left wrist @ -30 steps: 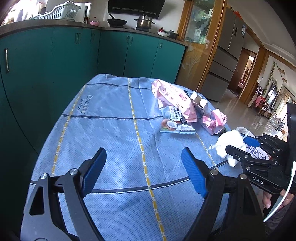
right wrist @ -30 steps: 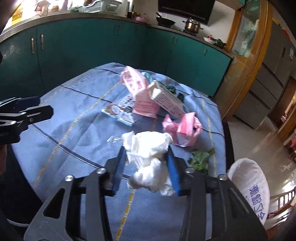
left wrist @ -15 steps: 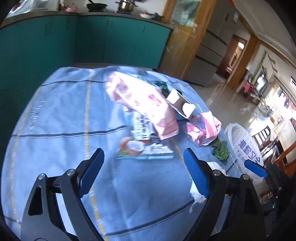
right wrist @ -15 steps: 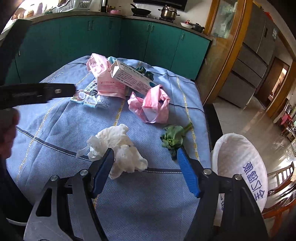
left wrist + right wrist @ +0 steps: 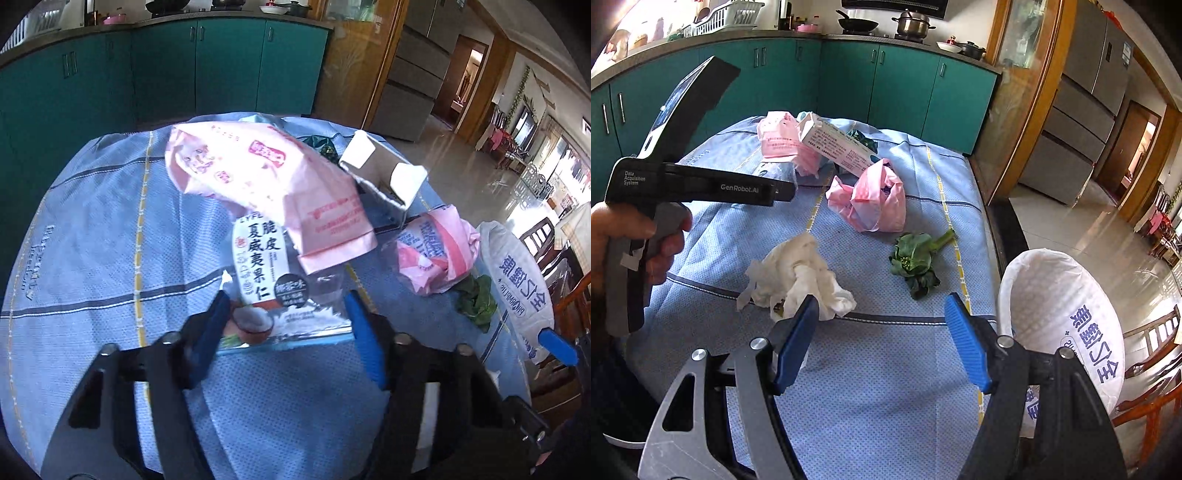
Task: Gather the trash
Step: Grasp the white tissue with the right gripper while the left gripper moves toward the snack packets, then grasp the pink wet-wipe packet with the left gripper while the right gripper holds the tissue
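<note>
1. On the blue cloth-covered table, the left gripper stands with its blue jaws wide apart, one on each side of a flat snack packet printed with the Chinese characters 脆皮夏威夷果仁; whether the pads touch the packet cannot be told.
2. Partly over the packet's far end lies a pink paper bag with red print too blurred to read.
3. Beside it, an opened white carton; in the right wrist view its side carries small print that is not legible.
4. Crumpled pink plastic bag, near the middle of the cloth.
5. Green vegetable scrap, just beyond the right gripper.
6. Right gripper: jaws spread wide, holding nothing; crumpled white tissue lies on the cloth just past its left finger.
7. White woven sack with blue Chinese characters, open-mouthed at the table's right edge.
8. Left gripper body seen from the right wrist view: marked "GenRobot.AI" and "Data Acquisition System".
</note>
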Available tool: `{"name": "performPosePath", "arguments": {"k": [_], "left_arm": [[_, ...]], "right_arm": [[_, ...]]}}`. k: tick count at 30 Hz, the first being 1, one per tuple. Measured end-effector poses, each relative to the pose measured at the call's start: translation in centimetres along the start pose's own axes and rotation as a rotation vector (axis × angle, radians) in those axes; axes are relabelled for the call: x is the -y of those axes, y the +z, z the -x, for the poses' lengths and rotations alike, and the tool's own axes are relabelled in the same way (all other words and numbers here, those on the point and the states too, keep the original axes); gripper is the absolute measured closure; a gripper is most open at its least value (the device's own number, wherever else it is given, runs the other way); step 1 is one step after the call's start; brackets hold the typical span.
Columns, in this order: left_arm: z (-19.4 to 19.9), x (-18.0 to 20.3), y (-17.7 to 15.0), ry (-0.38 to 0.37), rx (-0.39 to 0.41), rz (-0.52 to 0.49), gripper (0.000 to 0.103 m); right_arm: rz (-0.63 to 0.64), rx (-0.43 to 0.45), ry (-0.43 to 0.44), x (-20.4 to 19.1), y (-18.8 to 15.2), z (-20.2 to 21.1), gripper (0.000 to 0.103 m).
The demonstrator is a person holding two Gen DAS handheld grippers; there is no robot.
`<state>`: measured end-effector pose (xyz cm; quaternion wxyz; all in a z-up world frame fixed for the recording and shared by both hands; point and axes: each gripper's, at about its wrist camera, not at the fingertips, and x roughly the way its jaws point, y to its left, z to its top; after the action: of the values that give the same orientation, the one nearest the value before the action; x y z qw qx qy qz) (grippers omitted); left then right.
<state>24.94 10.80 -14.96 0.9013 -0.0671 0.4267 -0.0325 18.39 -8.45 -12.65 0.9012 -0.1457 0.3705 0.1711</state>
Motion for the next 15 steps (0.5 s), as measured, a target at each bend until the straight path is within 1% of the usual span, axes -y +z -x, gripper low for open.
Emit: {"name": "performPosePath", "arguments": {"k": [1, 4, 6, 7, 8, 9, 11, 15], "left_arm": [[0.2, -0.2, -0.1, -0.019, 0.004, 0.001, 0.05], [0.8, -0.3, -0.7, -0.024, 0.01, -0.017, 0.06], [1.2, -0.3, -1.1, -0.034, 0.015, -0.022, 0.061], [1.5, -0.4, -1.4, -0.039, 0.015, -0.024, 0.061], [1.7, -0.4, -1.6, -0.042, 0.013, -0.024, 0.061], [2.0, -0.4, -1.8, -0.04, 0.015, -0.023, 0.061], [2.6, -0.5, -2.3, -0.029, 0.019, -0.027, 0.061], [4.6, -0.9, -3.2, -0.047, 0.038, -0.027, 0.06]], "right_arm": [[-0.001, 0.0, 0.003, 0.0, 0.0, -0.1, 0.034], [-0.001, 0.008, 0.022, -0.3, 0.6, -0.3, 0.034], [0.002, 0.014, 0.033, -0.6, 1.2, -0.6, 0.034], [0.008, 0.016, 0.036, -0.9, 1.5, -0.9, 0.029], [0.015, 0.019, 0.039, -1.2, 1.9, -1.2, 0.02], [0.023, 0.021, 0.044, -1.5, 2.1, -1.5, 0.018], [0.059, 0.006, 0.066, -2.6, 2.6, -2.4, 0.017], [0.124, -0.03, 0.072, -4.4, 2.7, -3.9, 0.017]]}}
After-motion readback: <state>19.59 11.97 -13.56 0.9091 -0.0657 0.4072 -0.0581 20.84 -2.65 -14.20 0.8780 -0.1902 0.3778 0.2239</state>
